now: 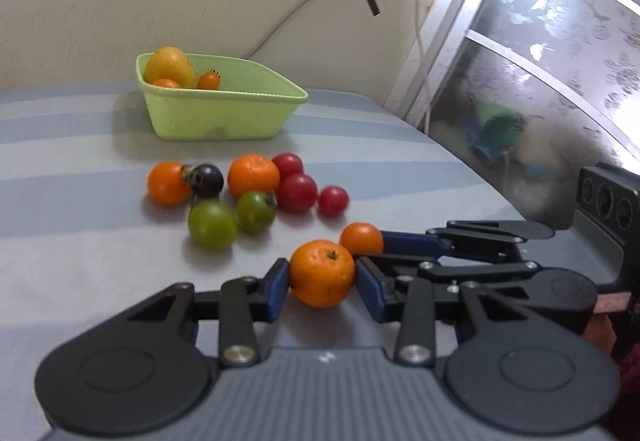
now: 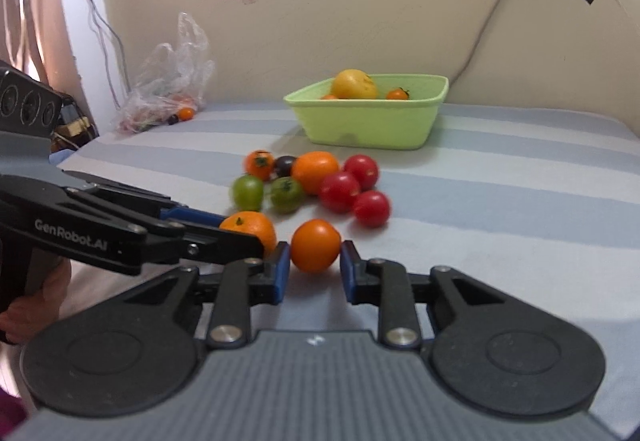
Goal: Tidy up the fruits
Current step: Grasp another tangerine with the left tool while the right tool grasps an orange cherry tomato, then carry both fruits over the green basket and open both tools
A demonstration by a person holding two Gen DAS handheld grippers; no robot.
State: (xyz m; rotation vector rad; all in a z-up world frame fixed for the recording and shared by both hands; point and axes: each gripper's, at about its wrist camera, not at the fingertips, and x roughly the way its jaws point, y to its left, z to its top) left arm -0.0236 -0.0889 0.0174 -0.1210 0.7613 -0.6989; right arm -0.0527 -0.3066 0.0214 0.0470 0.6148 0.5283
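Note:
My left gripper (image 1: 322, 275) is shut on a mandarin (image 1: 322, 273), which rests low on the striped cloth; it also shows in the right wrist view (image 2: 250, 227). My right gripper (image 2: 314, 261) is shut on an orange tomato (image 2: 315, 246), seen in the left wrist view (image 1: 361, 238) just behind the mandarin. The two grippers are side by side. A pile of loose fruit lies beyond: an orange mandarin (image 1: 253, 176), red tomatoes (image 1: 297, 192), green tomatoes (image 1: 212, 225) and a dark one (image 1: 207, 180). A green basket (image 1: 224, 113) at the back holds a yellow fruit (image 1: 169, 66) and small orange tomatoes.
A crumpled plastic bag (image 2: 172, 81) with small fruits lies at the back left by the wall. A cable runs down the wall behind the basket. A frosted window (image 1: 540, 61) borders the table's right edge.

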